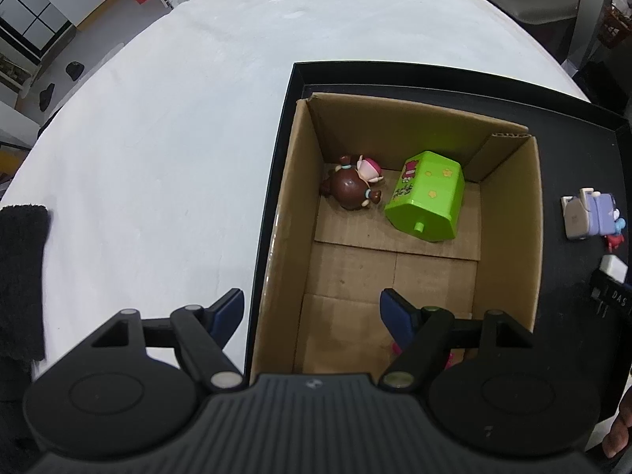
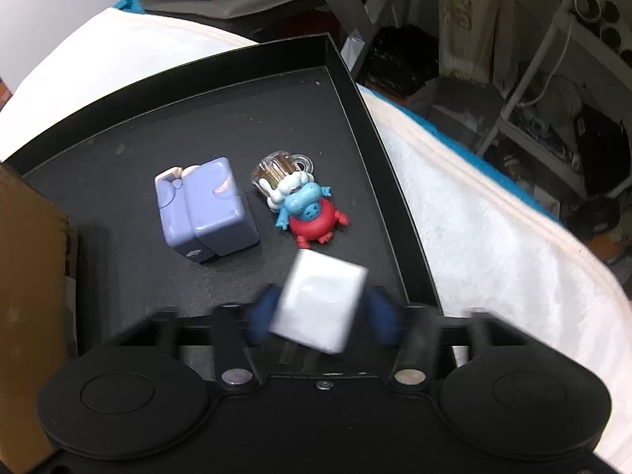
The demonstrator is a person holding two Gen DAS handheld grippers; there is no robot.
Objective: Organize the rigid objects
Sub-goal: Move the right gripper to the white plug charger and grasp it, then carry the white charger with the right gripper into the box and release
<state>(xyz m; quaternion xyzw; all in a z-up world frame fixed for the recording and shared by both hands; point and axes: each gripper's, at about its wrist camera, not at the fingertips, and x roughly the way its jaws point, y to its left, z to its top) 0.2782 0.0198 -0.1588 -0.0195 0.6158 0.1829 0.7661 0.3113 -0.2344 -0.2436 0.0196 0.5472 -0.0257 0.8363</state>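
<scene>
A cardboard box point(image 1: 509, 213) stands in a black tray point(image 1: 276, 181). Inside lie a brown doll figure point(image 1: 353, 183) and a green toy block point(image 1: 428, 197). My left gripper point(image 1: 312, 312) is open and empty above the box's near left wall. In the right wrist view, my right gripper point(image 2: 322, 316) is blurred, with a white cube point(image 2: 320, 300) between its fingers; the fingers look slightly apart from its sides. On the tray point(image 2: 347, 91) beyond lie a lilac box toy point(image 2: 205, 207) and a blue-and-red figure with a clear mug point(image 2: 304, 201).
The tray rests on a white cloth-covered table point(image 1: 158, 158). The box's brown wall point(image 2: 27, 276) is at the left in the right wrist view. A black cloth point(image 1: 19, 276) lies at the table's left edge. Shelves and clutter stand beyond the table's right edge.
</scene>
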